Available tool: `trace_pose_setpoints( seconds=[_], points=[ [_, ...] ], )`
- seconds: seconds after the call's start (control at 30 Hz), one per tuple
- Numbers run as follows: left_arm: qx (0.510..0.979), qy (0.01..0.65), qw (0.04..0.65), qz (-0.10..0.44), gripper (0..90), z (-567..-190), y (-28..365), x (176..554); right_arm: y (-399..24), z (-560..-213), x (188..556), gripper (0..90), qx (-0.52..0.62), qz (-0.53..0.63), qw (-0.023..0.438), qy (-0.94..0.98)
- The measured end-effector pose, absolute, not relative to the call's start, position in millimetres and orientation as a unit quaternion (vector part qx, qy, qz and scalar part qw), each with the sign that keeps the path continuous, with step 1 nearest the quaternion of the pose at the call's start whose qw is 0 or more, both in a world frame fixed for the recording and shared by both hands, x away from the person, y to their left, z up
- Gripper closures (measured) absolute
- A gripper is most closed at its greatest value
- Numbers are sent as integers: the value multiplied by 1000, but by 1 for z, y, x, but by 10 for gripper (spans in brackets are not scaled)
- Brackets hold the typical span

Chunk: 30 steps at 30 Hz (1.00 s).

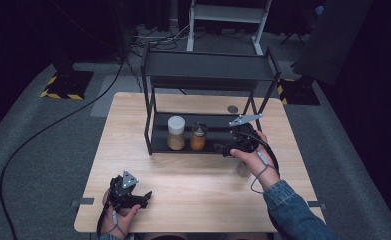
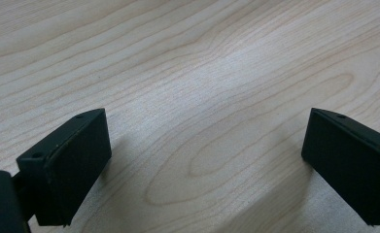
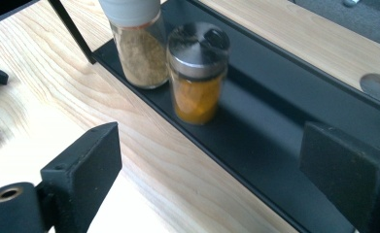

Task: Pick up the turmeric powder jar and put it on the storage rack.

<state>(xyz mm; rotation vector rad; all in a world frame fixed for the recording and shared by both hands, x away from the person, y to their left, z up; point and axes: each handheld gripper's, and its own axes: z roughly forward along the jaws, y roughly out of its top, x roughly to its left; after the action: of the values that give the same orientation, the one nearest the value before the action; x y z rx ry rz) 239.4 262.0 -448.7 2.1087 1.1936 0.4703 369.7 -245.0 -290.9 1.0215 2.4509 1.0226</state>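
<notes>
Glass with a brushed metal cap, the orange spice jar point(image 3: 198, 73) is standing upright on the lower shelf of the black rack point(image 1: 155, 80), just beside the taller jar of tan powder point(image 3: 138, 41) and apparently touching it. You are probably dealing with something light but rigid, smooth-walled and breakable, so the clear glass body below the cap looks like the safest place to pinch, squarely across its width; the cap may slip or turn. Your right hand-held gripper point(image 3: 212, 165) is hovering at the shelf's front edge, jaws spread wide with nothing between them, angled down toward the two jars. Your right forearm is reaching across the bench point(image 1: 193, 195) from the near right corner. Your left hand-held gripper point(image 1: 133, 196) is resting low near the bench's front left edge, jaws also spread and empty.
</notes>
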Motion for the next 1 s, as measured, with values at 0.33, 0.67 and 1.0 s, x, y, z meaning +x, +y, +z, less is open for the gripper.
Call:
trace_pose_setpoints(
  seconds=[0.33, 0.67, 1.0],
  points=[
    [807, 456, 330, 180, 37, -449, 262, 240, -272, -290, 353, 83, 363, 359, 159, 845],
    [807, 456, 330, 180, 37, -449, 262, 240, -296, -295, 342, 82, 378, 356, 166, 839],
    [807, 456, 330, 180, 37, -449, 262, 240, -311, -304, 331, 81, 375, 356, 175, 838]
  ],
)
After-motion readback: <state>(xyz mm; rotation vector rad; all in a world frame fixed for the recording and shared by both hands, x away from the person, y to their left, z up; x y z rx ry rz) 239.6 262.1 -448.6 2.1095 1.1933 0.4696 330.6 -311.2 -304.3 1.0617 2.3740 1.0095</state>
